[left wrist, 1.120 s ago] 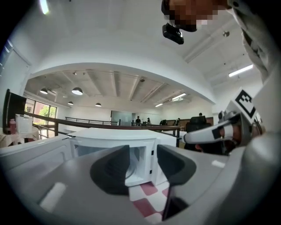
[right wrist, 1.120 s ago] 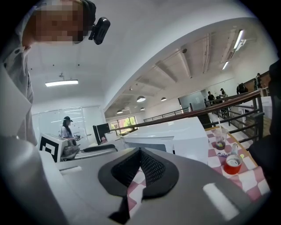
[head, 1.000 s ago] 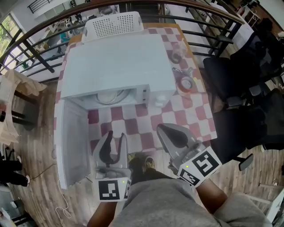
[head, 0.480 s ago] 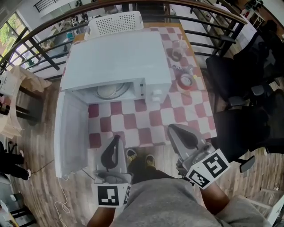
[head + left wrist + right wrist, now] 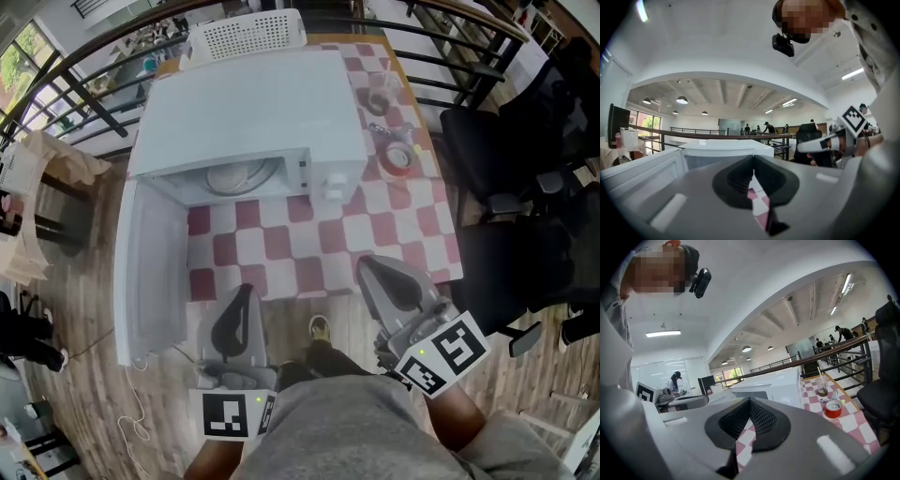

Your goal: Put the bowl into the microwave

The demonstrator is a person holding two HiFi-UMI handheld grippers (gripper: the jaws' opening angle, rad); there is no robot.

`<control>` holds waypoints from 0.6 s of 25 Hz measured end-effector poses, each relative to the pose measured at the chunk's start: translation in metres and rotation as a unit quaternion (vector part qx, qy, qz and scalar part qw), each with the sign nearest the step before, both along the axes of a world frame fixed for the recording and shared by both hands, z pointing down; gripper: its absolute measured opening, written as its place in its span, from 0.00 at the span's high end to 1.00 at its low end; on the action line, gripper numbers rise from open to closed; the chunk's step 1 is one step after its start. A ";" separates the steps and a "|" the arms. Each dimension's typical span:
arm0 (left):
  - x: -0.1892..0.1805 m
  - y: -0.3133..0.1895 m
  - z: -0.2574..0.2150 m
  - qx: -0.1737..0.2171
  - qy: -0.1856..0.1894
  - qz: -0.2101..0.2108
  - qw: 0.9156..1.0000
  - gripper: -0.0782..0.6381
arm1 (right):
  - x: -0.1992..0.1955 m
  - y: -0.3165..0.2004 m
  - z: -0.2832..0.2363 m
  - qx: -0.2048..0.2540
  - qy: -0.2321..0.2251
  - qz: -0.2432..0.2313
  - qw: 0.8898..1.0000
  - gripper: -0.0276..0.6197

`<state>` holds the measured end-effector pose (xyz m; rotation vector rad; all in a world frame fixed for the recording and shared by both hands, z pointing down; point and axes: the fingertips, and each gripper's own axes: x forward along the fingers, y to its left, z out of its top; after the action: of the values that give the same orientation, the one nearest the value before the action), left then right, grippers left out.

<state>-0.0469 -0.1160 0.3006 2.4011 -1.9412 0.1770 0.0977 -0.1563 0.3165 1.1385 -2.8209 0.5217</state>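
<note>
Item: putting the bowl into the microwave, stage check.
Microwave: the microwave [image 5: 248, 103] stands on the checked table [image 5: 309, 253], front towards you.
Door: the door [image 5: 150, 272] is swung fully open to your left, so the inside is in plain sight.
Bowl: a white round bowl [image 5: 234, 177] sits inside the microwave, on its floor, just behind the front edge. Only its near part shows from above, so you cannot tell how deep it sits.
Left gripper: your left gripper [image 5: 244, 292] has its jaws pressed together with nothing between them. It hangs at the near edge of the table, well apart from the microwave.
Right gripper: your right gripper [image 5: 370, 267] is likewise closed tight and empty. It is over the near right part of the table, clear of everything.
Other things: a cup [image 5: 378, 94] and a red tub [image 5: 397, 159] stand to the right of the microwave, and a white basket [image 5: 246, 35] stands behind it. None of them touch the bowl.
Done, by judgement: the bowl appears placed and let go of, since neither gripper holds it.
Left, by judgement: the task as worded looks complete. The door is open, and shutting it would be an extra step that you are not asked for.
</note>
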 end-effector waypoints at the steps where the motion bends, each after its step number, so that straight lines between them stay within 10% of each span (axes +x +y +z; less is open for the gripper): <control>1: -0.001 0.002 0.001 -0.001 0.001 0.000 1.000 0.88 | -0.002 0.002 0.001 -0.001 0.002 -0.001 1.000 0.96; 15: -0.036 0.073 -0.009 0.009 0.019 0.012 1.000 0.88 | -0.039 0.079 -0.001 0.001 0.021 0.008 1.000 0.96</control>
<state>-0.0827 -0.0428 0.2911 2.4207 -1.9080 0.1131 0.0588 -0.0769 0.3157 1.1598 -2.7793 0.4900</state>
